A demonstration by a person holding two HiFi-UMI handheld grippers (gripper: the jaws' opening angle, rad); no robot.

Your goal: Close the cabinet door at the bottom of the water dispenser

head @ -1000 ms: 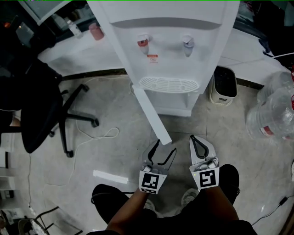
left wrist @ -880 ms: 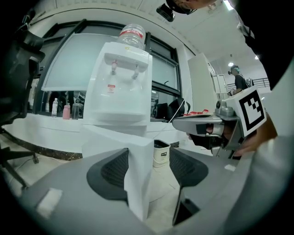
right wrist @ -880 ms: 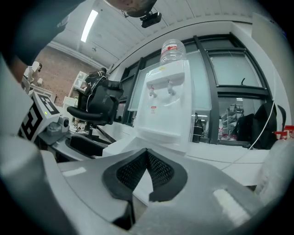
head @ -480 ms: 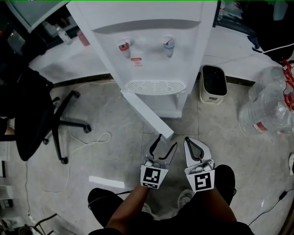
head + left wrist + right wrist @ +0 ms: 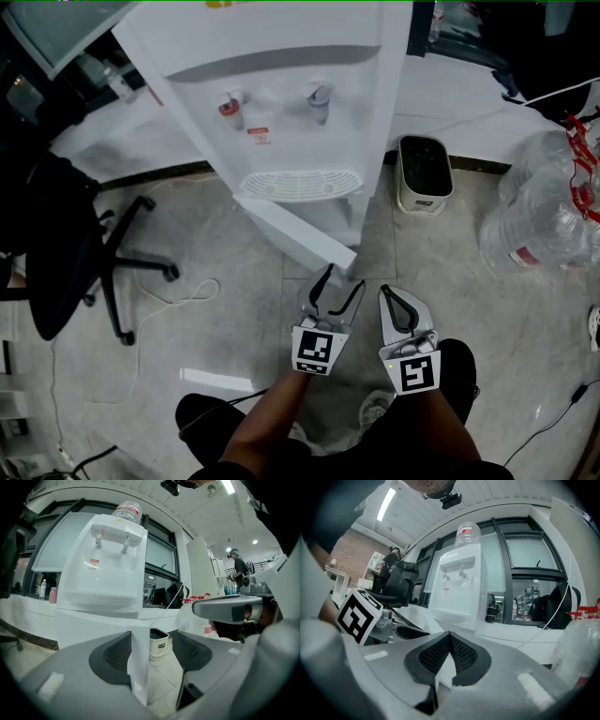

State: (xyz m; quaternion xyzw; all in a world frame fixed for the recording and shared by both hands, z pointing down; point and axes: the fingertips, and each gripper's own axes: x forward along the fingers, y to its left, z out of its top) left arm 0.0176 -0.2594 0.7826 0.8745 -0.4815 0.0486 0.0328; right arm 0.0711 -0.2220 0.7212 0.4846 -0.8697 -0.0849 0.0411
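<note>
Nearest the camera, the person's two forearms are reaching forward over the tiled floor (image 5: 234, 328), each hand holding a gripper. The left gripper (image 5: 339, 286) is pointing at the free edge of the cabinet door (image 5: 291, 230), and its jaws are standing wide apart. In the left gripper view (image 5: 150, 651) that white edge (image 5: 138, 667) is rising upright between the two pads. It is lying close against the left one, though contact cannot be told, while the right pad is standing clear of it. Just beside, the right gripper (image 5: 389, 295) is pointing the same way with its jaws pressed together at the tips and nothing between them, as its own view (image 5: 449, 651) is showing.

Beyond the jaws, the door is hanging open, running at a slant from the gripper back to the foot of the water dispenser (image 5: 281, 84). Above it the drip tray (image 5: 300, 185) is jutting out below a red tap (image 5: 228, 105) and a blue tap (image 5: 319, 94).

To the dispenser's right a small white waste bin (image 5: 424, 173) is standing on the floor, with large clear water bottles (image 5: 534, 225) lying farther right. Off to the left a black office chair (image 5: 66, 253) is sitting near a looping white cable (image 5: 183, 295).
</note>
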